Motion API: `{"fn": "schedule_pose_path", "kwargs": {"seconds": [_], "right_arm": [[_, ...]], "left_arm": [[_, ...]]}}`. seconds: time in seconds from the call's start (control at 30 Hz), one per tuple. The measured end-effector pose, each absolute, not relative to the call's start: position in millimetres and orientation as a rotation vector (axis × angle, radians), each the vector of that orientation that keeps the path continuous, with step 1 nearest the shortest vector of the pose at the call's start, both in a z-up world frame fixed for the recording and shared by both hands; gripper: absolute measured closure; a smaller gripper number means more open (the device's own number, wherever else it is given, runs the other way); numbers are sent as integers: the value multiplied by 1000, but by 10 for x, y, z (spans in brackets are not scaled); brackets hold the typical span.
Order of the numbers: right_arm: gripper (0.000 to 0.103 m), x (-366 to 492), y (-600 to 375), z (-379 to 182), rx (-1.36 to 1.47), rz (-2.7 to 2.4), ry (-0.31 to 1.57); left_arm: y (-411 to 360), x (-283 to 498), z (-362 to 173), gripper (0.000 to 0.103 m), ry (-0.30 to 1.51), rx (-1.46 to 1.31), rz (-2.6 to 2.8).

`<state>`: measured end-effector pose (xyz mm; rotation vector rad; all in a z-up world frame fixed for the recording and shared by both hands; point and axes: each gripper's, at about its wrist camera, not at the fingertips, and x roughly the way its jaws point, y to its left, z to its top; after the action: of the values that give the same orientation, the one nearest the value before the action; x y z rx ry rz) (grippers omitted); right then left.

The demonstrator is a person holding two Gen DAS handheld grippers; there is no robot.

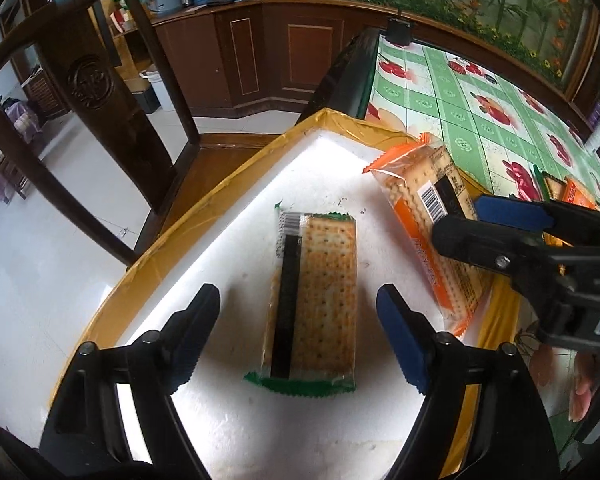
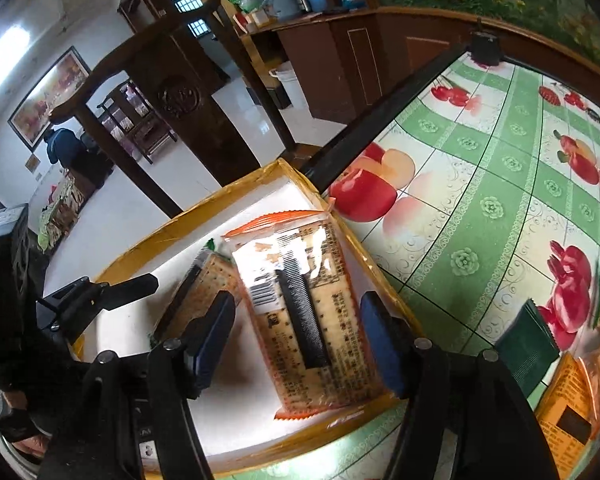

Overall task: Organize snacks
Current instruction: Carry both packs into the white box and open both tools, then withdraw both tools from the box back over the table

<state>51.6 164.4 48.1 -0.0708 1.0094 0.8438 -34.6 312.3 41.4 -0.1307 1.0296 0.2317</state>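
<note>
Right gripper (image 2: 298, 338) jaws gaping, straddling orange cracker pack (image 2: 300, 312) leaning on foam box (image 1: 220, 184) wall; left gripper (image 1: 298, 334) wide open, gripping nothing, over green pack (image 1: 314, 300). Light, crinkly, brittle; pinching long edges gently.

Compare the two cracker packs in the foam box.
The green pack lies flat on the box floor; the orange pack leans tilted on the box's side rim. Their end seals are green versus orange. Both are clear wrappers showing square crackers, barcode side up.
</note>
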Motion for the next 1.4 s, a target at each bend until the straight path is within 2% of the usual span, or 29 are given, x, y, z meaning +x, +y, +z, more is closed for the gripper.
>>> {"fn": "schedule_pose_path", "kwargs": {"seconds": [0.13,0.23,0.4,0.53,0.73,0.97,1.4], "right_arm": [[37,419,1553,553,-68,850,980],[31,465,1556,505,-36,864,999],[31,419,1690,410,-35,897,1028],[31,269,1620,550,-88,871,959],[31,36,1174,742,-94,823,885],[31,-183,641,724,-99,718,851],[30,-469,-589,668,-29,492,845]], "left_arm": [[3094,-437,418,22,1020,-120,246],[3106,-495,429,22,1021,-140,253],[3135,-606,552,22,985,-152,274],[3088,-654,618,22,966,-139,277],[2797,-730,727,21,913,-87,253],[2298,-755,830,17,847,-19,209],[1476,-673,742,16,863,-15,48]]}}
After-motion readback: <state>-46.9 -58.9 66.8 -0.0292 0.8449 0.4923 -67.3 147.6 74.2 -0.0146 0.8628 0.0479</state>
